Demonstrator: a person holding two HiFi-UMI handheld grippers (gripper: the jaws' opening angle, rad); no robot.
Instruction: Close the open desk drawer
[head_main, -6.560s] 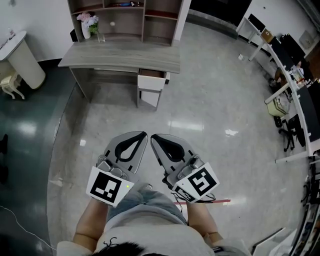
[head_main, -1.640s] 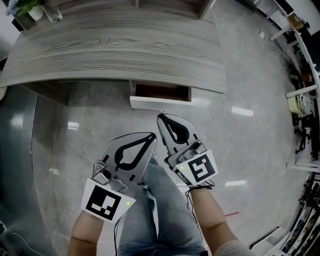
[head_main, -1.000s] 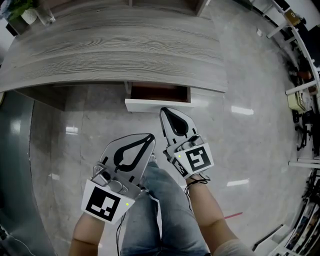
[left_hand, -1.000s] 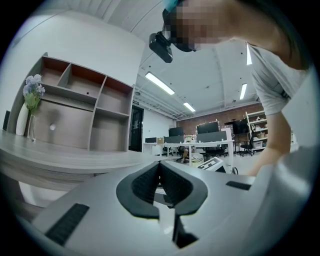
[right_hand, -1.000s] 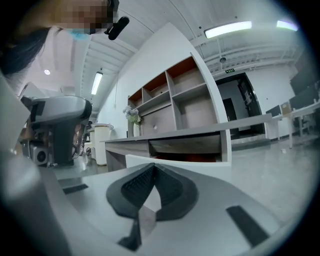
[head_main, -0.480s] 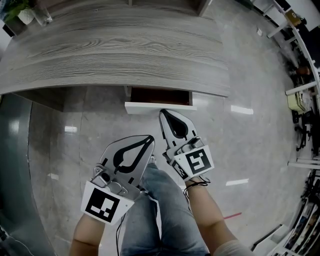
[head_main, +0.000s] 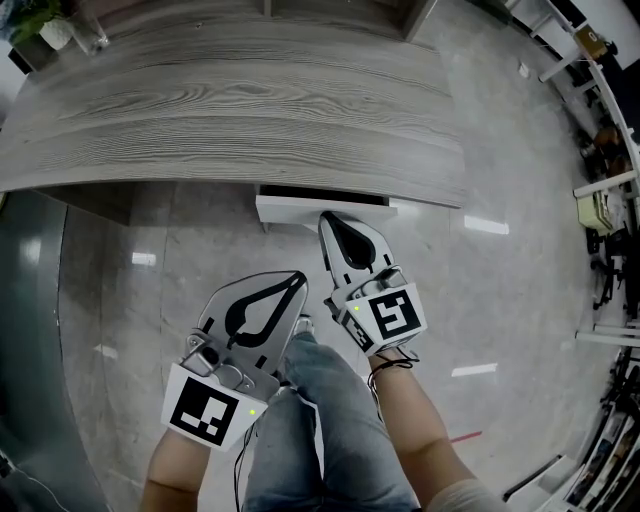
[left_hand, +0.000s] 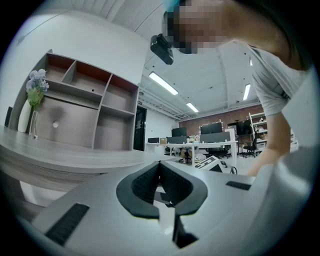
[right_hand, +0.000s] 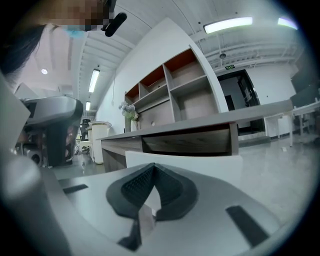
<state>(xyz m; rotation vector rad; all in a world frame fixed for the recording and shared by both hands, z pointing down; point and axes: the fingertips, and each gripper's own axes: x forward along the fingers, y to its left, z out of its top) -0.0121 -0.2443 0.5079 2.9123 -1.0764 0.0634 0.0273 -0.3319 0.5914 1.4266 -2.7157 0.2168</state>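
Drawer (head_main: 322, 209) sits under the right part of the desk (head_main: 230, 120), nearly home — only a thin dark strip of its inside shows between the white front and the desk's edge. The right gripper (head_main: 333, 221) has its jaws pressed together on nothing, and their joined tip meets the white front near its middle, apparently touching it; in the right gripper view the tip (right_hand: 151, 168) stands just before that white panel (right_hand: 200, 161). My judgement: most of the travel is done, and what is left is a short straight push until the front lies flush. The desk's overhanging edge runs just above the tip, so the push should stay low and level. The left gripper (head_main: 297, 279), jaws likewise together and empty, hangs well apart from the drawer, near the person's leg (head_main: 320, 400). Bare floor (head_main: 480, 300) lies open to the right.
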